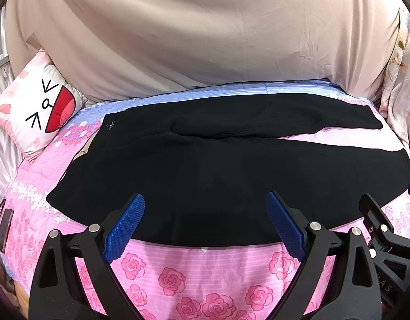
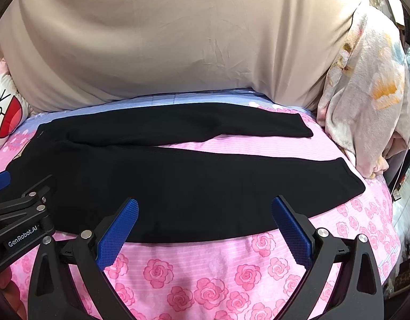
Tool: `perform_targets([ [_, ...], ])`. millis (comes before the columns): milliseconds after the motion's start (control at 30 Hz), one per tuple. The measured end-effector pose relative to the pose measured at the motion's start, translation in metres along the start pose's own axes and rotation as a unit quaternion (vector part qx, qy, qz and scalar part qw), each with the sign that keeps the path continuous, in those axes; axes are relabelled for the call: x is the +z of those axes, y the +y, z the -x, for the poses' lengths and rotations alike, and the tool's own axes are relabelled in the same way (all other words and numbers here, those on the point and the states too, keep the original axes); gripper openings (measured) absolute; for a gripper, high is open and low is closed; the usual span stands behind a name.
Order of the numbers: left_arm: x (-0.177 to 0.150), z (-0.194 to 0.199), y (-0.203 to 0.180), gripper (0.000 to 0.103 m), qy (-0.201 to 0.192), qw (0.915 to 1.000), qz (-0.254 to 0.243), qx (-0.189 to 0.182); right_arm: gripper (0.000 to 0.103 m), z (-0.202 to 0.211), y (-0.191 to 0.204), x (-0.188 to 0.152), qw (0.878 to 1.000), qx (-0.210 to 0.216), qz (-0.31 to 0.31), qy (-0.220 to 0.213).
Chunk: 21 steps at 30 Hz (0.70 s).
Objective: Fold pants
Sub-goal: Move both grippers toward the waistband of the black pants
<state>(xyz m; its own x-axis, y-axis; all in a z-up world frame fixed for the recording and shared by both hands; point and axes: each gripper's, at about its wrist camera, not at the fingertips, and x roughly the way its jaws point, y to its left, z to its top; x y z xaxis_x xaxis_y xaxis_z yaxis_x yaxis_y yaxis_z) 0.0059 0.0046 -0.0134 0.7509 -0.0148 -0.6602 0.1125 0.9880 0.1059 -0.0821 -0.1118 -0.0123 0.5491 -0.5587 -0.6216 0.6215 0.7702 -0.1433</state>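
Black pants [image 1: 205,170] are lying flat across a pink rose-print bedspread [image 1: 194,272], waistband toward the left, two legs reaching right. I am holding my left gripper [image 1: 205,226] and right gripper [image 2: 205,229] side by side over the near edge of the pants, both spread wide and gripping nothing. Beyond, a beige sheet [image 2: 178,40] is bulging; a cartoon cushion [image 1: 36,106] is sitting far left.

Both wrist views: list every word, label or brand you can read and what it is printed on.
"GenRobot.AI": on the left claw's black body, seen in the right wrist view.
"AS": end of a cut-off word on the right claw's body, left wrist view.
Small logo on the black pants' waistband: too small to read.
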Motion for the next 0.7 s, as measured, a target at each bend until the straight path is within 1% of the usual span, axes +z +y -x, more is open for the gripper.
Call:
perform_targets([
  [300,-0.001,-0.005,-0.003,0.091,0.007,1.0,-0.003,-0.002,0.098,-0.006,0.0,0.0,1.0,-0.002,0.0,0.007],
  [533,0.002,-0.021,-0.005,0.094,0.031,0.9995,0.0,-0.006,0.098,-0.021,-0.001,0.001,1.0,-0.003,-0.001,0.024],
  [700,0.004,-0.032,-0.006,0.094,0.042,0.9991,-0.001,-0.005,0.098,-0.032,0.001,0.004,1.0,-0.001,0.0,0.031],
])
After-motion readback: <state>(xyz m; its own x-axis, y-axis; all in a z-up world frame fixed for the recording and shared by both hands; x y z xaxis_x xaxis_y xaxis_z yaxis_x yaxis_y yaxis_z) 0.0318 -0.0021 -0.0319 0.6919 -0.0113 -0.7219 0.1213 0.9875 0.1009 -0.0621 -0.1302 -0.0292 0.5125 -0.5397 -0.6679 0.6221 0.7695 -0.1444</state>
